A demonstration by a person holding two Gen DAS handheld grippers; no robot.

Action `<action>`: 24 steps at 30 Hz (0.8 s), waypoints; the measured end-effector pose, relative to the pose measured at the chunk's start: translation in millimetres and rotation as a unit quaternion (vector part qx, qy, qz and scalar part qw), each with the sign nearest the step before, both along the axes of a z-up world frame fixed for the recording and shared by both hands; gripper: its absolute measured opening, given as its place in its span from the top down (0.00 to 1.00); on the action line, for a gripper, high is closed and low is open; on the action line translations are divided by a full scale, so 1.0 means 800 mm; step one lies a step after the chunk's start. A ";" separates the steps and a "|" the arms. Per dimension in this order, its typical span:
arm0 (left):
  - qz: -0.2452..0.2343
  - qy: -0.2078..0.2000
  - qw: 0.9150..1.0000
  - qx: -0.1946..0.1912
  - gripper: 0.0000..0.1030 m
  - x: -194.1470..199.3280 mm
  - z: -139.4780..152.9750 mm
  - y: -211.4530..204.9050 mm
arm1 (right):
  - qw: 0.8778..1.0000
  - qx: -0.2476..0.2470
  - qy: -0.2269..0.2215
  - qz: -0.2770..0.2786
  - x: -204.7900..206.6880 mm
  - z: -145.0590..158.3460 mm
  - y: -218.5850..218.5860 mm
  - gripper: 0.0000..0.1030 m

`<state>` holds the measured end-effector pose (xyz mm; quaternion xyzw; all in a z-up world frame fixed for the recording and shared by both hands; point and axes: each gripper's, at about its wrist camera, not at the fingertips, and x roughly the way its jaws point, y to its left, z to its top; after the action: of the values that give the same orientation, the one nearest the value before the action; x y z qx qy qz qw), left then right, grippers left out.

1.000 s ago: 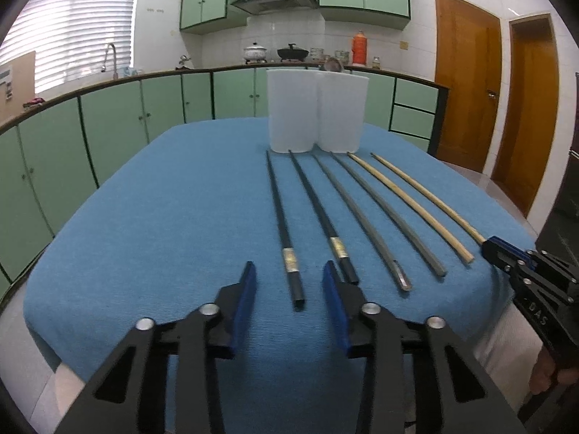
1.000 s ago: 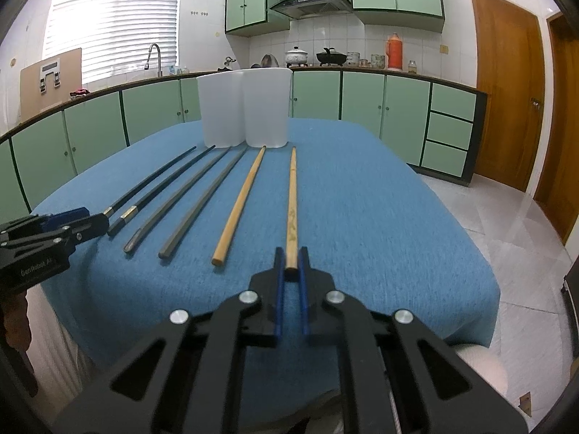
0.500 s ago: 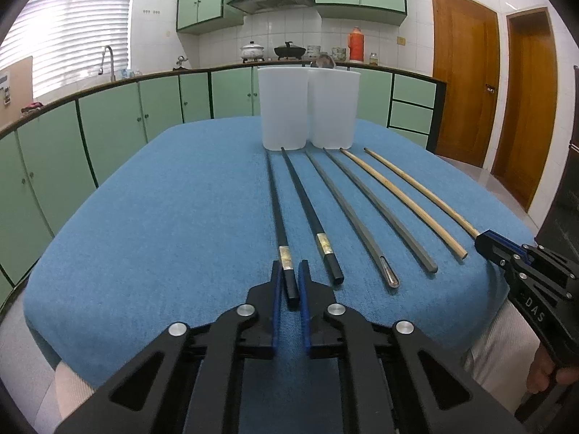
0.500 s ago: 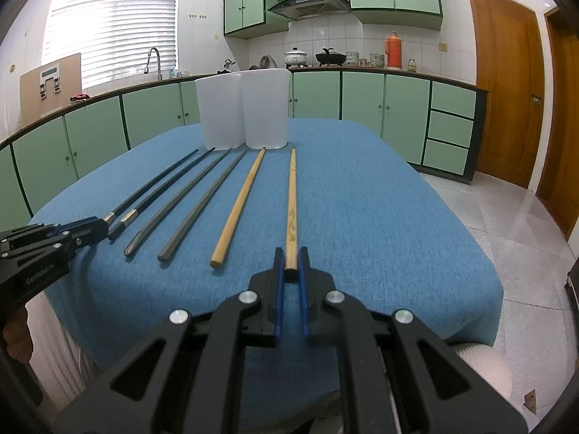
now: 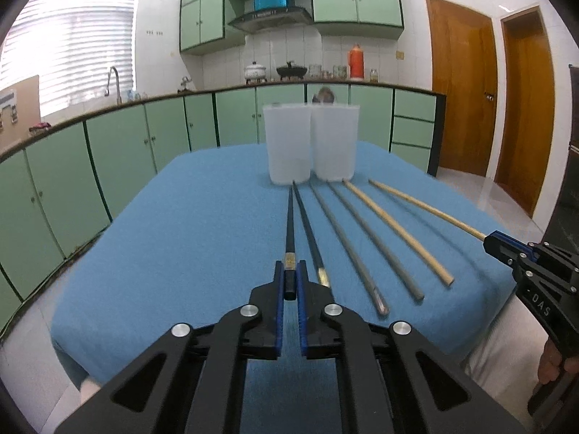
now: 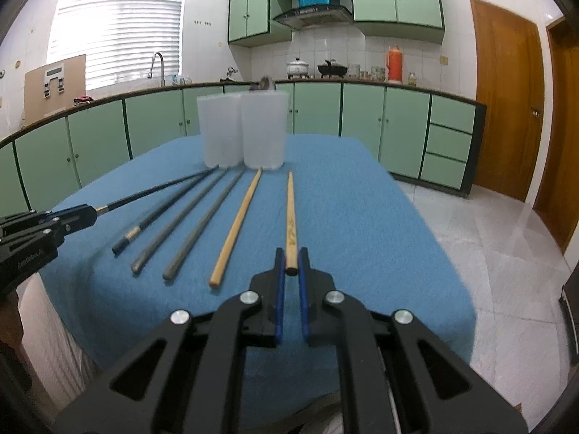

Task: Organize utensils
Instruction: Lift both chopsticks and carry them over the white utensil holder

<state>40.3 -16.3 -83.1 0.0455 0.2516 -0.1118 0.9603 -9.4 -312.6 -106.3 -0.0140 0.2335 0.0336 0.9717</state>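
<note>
Six chopsticks lie in a row on one blue tablecloth: two black chopsticks, two grey chopsticks and two wooden chopsticks. Two white translucent containers stand side by side. Two grippers are visible.

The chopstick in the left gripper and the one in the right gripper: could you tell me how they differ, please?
Colour: the left gripper holds a black chopstick with a gold band, while the right gripper holds a pale wooden chopstick with a dark marking near its end.
Place: the black chopstick is at the left edge of the row, the wooden chopstick at the right edge.
Shared: each is clamped at its near end and points toward the white containers.
</note>
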 end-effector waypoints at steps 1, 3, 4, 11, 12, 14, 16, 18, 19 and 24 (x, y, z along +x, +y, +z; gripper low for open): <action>0.000 -0.007 1.000 -0.001 0.94 -0.001 0.007 0.001 | 1.000 -0.003 -0.006 0.002 0.000 0.007 -0.001 0.94; -0.001 -0.025 1.000 -0.005 0.94 -0.003 0.024 0.003 | 1.000 -0.005 -0.016 0.006 -0.001 0.021 -0.002 0.94; -0.002 -0.033 0.999 -0.007 0.94 -0.003 0.032 0.004 | 1.000 -0.005 -0.021 0.009 -0.001 0.028 -0.003 0.94; -0.004 -0.076 0.997 -0.024 0.94 0.006 0.083 0.009 | 0.999 0.011 -0.049 0.022 0.006 0.078 -0.016 0.94; -0.004 -0.080 0.996 -0.025 0.94 0.008 0.088 0.010 | 0.998 0.014 -0.053 0.024 0.008 0.087 -0.019 0.94; -0.002 -0.089 0.996 -0.027 0.94 0.012 0.101 0.011 | 0.998 0.021 -0.057 0.026 0.013 0.101 -0.023 0.94; 0.000 -0.097 0.995 -0.028 0.94 0.018 0.113 0.012 | 0.997 0.033 -0.057 0.027 0.020 0.118 -0.027 0.94; 0.000 -0.102 0.994 -0.031 0.94 0.026 0.126 0.013 | 0.997 0.044 -0.049 0.028 0.031 0.135 -0.034 0.94; 0.000 -0.104 0.994 -0.032 0.94 0.031 0.132 0.014 | 0.997 0.051 -0.046 0.029 0.036 0.144 -0.037 0.94; 0.000 -0.108 0.994 -0.035 0.94 0.050 0.155 0.014 | 0.996 0.068 -0.031 0.043 0.059 0.181 -0.043 0.94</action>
<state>80.4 -5.5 40.8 0.0241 0.1421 -0.1147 0.9829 37.6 -347.3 38.7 0.0411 0.1991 0.0908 0.9749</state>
